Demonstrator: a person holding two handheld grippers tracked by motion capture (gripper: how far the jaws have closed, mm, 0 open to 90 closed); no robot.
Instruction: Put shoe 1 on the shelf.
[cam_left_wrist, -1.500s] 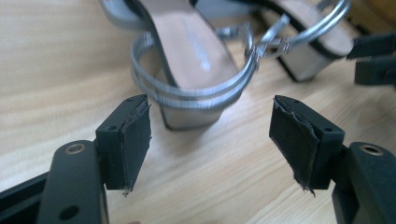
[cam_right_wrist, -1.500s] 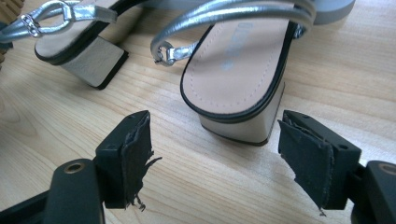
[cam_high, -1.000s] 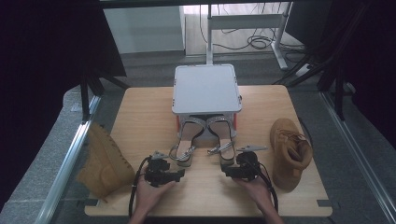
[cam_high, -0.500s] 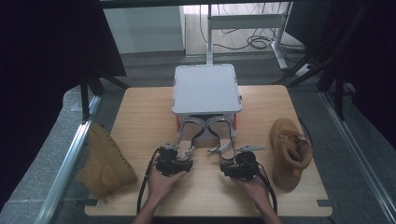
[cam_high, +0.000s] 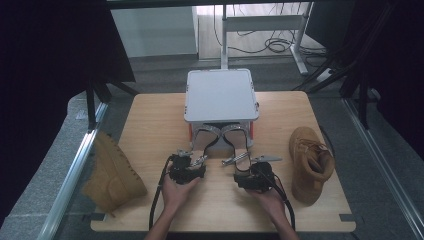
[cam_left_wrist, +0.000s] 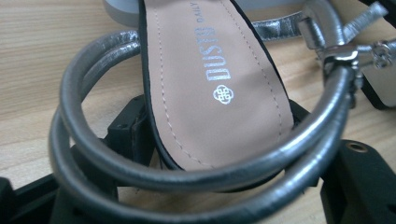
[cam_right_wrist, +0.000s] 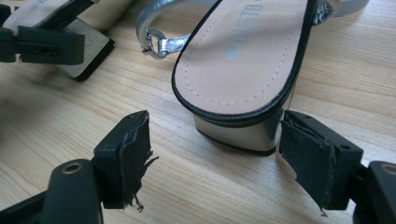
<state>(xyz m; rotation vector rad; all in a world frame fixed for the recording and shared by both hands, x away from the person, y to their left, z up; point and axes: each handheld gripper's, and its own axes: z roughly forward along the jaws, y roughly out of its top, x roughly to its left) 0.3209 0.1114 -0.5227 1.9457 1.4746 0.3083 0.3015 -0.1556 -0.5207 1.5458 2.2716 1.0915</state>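
Under a grey box (cam_high: 221, 95) on the wooden table (cam_high: 150, 125), two sandals: left gripper (cam_high: 192, 161) closing around the left sandal (cam_left_wrist: 210, 84), right gripper (cam_right_wrist: 212, 149) open at the right sandal (cam_right_wrist: 243, 60).

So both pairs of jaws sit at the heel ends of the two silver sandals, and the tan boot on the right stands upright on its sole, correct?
Not quite. The tan boot on the right lies tipped on its side, as the high view shows. The rest holds: the left gripper and right gripper sit at the heel ends of the left sandal and right sandal.
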